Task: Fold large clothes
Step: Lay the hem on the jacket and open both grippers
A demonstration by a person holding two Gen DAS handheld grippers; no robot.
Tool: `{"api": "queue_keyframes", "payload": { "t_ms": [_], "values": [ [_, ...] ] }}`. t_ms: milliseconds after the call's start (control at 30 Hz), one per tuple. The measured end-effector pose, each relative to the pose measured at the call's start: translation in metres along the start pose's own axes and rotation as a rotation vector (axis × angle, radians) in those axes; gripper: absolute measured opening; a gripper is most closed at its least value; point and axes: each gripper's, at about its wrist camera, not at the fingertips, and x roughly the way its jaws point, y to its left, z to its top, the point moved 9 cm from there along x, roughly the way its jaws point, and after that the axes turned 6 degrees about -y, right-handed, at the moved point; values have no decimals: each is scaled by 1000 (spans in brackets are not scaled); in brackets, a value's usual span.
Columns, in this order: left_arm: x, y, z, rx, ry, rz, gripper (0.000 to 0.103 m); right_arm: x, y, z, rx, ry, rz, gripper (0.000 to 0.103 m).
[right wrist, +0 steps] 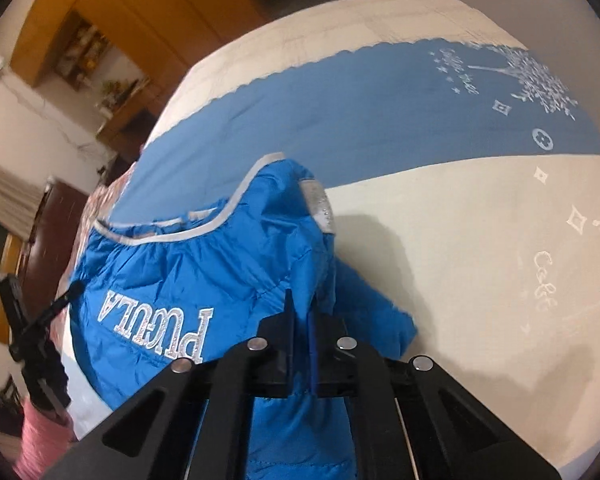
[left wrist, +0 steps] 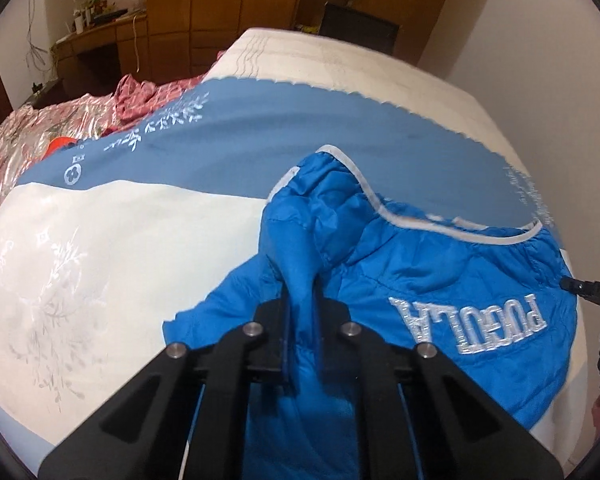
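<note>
Bright blue puffy quilted jacket (left wrist: 420, 264) with silver lettering and grey-trimmed hem lies on the bed's white-and-blue embroidered cover (left wrist: 100, 240), across where the white area meets the blue band. Left gripper (left wrist: 302, 300) is clamped on a pinched ridge of jacket fabric; right gripper (right wrist: 302, 312) likewise, each near one side of the garment, fabric tenting up toward the jaws.

Risks, judged: the shell looks slick and padded, so a thin pinch may slide out as the load grows. Uneven raising of the two hands would skew the fold line. Loose sleeve (right wrist: 380, 312) beside the right jaws could drag and bunch underneath. Pink patterned bedding (left wrist: 40, 128) at the cover's far left edge could snag it.
</note>
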Motion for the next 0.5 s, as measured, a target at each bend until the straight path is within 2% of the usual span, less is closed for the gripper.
{"api": "queue_keyframes", "payload": {
  "t_ms": [100, 200, 300, 400, 500],
  "values": [
    [31, 11, -10, 0, 80, 48, 9, 26, -17, -2, 38, 44, -60, 5],
    [53, 18, -23, -17, 120, 46, 12, 51, -30, -12, 104, 84, -53, 6],
    [54, 18, -29, -10, 119, 56, 15, 61, -36, -21, 149, 85, -19, 7],
    [45, 20, -29, -32, 131, 55, 17, 61, -38, -22, 154, 88, -34, 7],
    [24, 27, -21, -87, 120, 48, 30, 44, -37, -18, 136, 71, -67, 18]
  ]
}}
